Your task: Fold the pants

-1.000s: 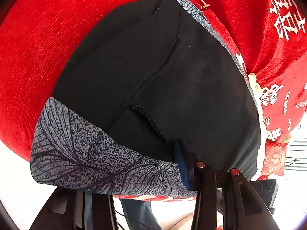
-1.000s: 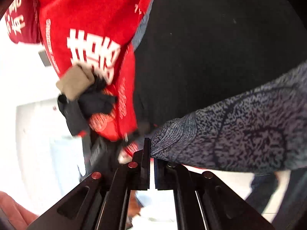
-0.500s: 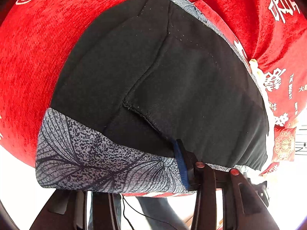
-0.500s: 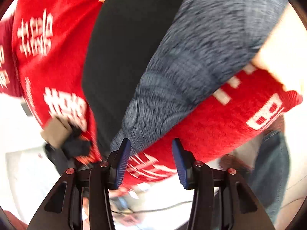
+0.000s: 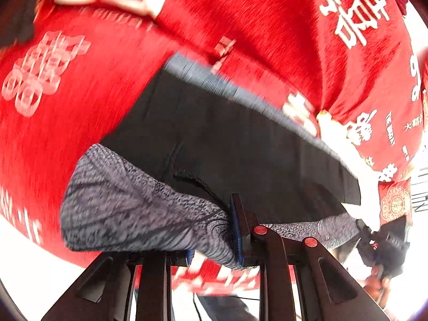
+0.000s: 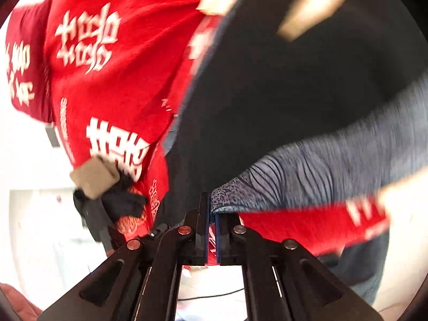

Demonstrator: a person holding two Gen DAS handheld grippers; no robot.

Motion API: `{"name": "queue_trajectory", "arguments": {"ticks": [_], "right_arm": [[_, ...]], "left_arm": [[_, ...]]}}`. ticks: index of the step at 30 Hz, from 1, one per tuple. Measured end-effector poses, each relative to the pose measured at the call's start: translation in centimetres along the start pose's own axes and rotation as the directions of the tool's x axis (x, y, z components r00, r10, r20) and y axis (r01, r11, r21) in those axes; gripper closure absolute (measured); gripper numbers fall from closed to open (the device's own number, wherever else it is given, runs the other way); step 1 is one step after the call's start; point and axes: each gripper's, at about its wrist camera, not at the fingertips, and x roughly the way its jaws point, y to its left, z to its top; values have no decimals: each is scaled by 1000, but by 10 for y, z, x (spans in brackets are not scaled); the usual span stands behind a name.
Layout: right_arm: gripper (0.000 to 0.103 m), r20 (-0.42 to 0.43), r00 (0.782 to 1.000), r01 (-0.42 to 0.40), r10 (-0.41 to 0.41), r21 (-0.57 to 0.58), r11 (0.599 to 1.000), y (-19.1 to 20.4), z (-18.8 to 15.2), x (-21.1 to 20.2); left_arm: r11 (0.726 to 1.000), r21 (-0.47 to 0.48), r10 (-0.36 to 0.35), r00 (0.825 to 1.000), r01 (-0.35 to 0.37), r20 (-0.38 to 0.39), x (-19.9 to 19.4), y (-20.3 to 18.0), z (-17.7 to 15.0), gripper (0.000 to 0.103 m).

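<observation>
The pants [image 5: 227,144] are black with a grey leaf-patterned band [image 5: 139,208] and lie on a red cloth. My left gripper [image 5: 214,238] is shut on that band, lifting a bunched stretch of it; one blue-padded finger [image 5: 239,227] shows and fabric hides the other. In the right wrist view the pants [image 6: 281,93] fill the upper right. There my right gripper [image 6: 212,224] is shut, its tips pinching the corner of the patterned band [image 6: 307,176], which stretches off to the right. Both views are blurred by motion.
A red cloth [image 5: 93,80] with white characters [image 6: 88,37] covers the surface under the pants. A tan block on a dark object [image 6: 93,179] sits at its left edge. A person's jeans leg [image 6: 361,264] stands beyond the near edge. A cable [image 6: 214,294] lies on the pale floor.
Both grippers have risen, lifting the patterned band off the cloth. The right gripper stood open over the band half a second ago and is now shut on its corner.
</observation>
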Motion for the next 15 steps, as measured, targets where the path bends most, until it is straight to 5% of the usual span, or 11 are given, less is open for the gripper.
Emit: {"name": "queue_trajectory", "arguments": {"ticks": [3,5,7,15], "right_arm": [[99,-34,999,-5,2,-76,997,33,48,2],[99,-71,997,3,-12,-129,992,46,87,11],[99,-117,991,42,-62,-170,985,56,125,33],[95,-230,952,160,-204,-194,968,32,232,140]], "left_arm": [[999,40,30,998,-33,58,10,-18,42,77],[994,52,89,991,-94,101,22,-24,71,59],[980,41,188,968,-197,166,44,-25,96,25],[923,-29,386,917,-385,98,133,0,140,23]]}}
